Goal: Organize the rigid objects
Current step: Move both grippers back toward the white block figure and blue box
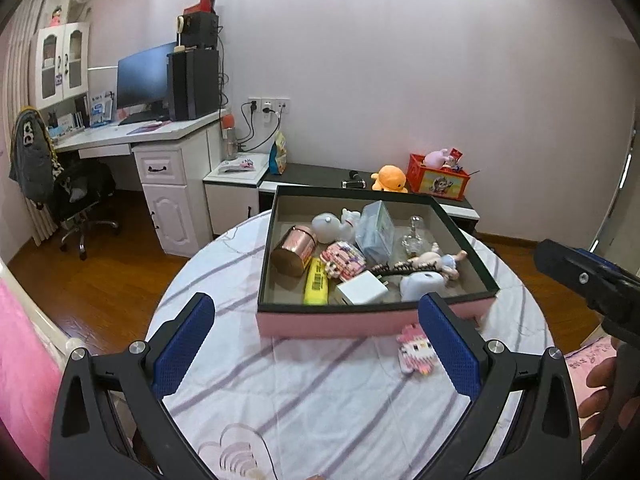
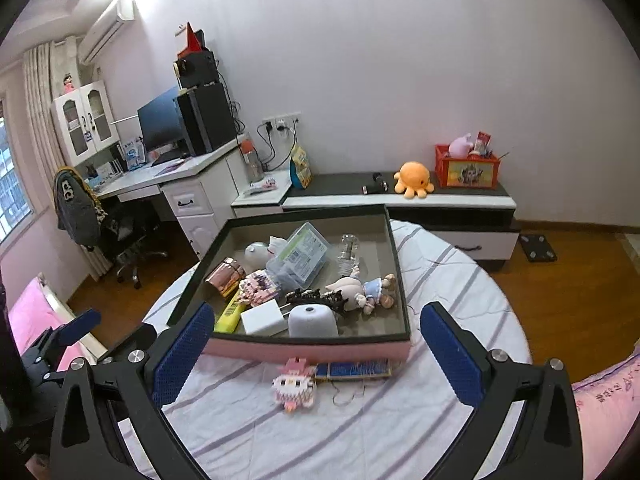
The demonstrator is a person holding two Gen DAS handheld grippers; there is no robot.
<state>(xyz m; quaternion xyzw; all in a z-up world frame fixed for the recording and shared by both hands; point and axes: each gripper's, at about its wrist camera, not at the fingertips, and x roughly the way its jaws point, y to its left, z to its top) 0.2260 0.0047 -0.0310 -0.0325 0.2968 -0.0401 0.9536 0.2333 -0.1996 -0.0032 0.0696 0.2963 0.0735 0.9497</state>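
Observation:
A pink box with a black rim (image 1: 360, 322) (image 2: 312, 350) stands on the round table and holds several items: a copper can (image 1: 294, 250), a yellow highlighter (image 1: 316, 282), a white charger (image 1: 362, 290), a doll (image 2: 366, 290), a clear case (image 2: 300, 256). A pink block-built figure (image 1: 416, 350) (image 2: 294, 384) lies on the cloth in front of the box. A blue flat item (image 2: 352, 370) lies beside it. My left gripper (image 1: 320, 344) is open and empty, before the box. My right gripper (image 2: 316, 352) is open and empty, with the figure between its fingers.
The round table has a striped cloth (image 1: 304, 400). Behind it stand a low cabinet (image 2: 400, 200) with an orange plush and a red crate (image 2: 466, 168), and a white desk (image 1: 160, 148) with a monitor and an office chair. Pink bedding lies at both sides.

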